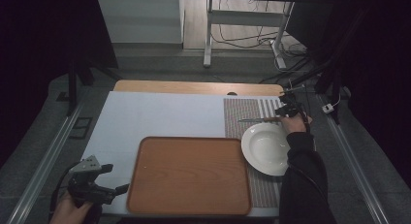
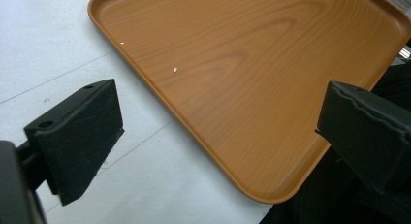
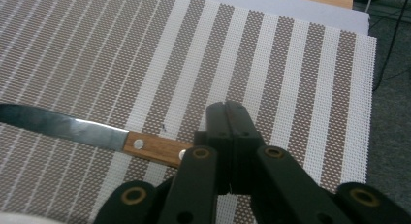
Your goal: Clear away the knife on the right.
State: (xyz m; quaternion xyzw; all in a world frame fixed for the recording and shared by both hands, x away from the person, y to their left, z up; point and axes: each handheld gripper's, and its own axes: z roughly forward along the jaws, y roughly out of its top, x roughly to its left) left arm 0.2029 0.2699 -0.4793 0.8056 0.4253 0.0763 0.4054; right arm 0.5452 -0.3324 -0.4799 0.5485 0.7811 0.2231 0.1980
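Knife (image 3: pixel 97 134): we see the right gripper (image 3: pixel 228 136) clenched on its wooden handle, apparently; blade runs toward nine o'clock. Left gripper (image 2: pixel 218 132): jaws released, idle by the tray (image 2: pixel 252 64).

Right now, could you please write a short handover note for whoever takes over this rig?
Right tongs: shut on the wooden handle of the knife, which lies across the striped placemat just beyond the white plate.
Left tongs: open, holding nothing, at the near left corner of the wooden tray.
Done: knife gripped.
Left: probably lift the knife and set it down where it belongs; the tray holds nothing yet.
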